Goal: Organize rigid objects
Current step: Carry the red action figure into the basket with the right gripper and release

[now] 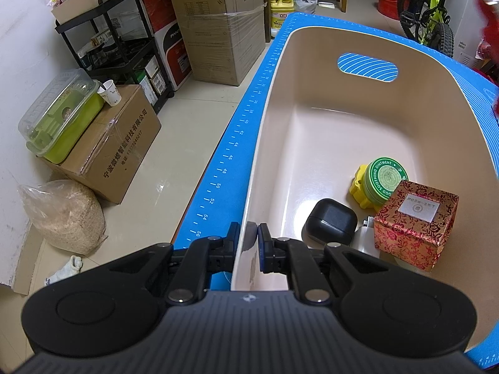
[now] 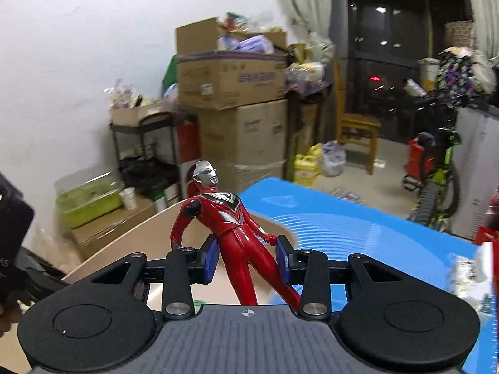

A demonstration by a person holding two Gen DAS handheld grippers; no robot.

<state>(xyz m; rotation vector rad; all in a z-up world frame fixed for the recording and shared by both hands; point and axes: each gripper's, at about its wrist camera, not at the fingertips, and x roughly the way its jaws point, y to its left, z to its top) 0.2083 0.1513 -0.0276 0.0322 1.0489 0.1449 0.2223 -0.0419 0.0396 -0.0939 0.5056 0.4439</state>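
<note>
A beige plastic bin stands on a blue mat. My left gripper is shut on the bin's near left wall. Inside the bin lie a black case, a green ointment tin on a yellow piece, a red patterned box and a white plug. My right gripper is shut on a red and silver hero figure, held by its hips above the bin's rim.
Left of the mat on the floor stand cardboard boxes, a green lidded container, a sack of grain and a black shelf cart. A bicycle stands at the far right. White items lie on the mat's right.
</note>
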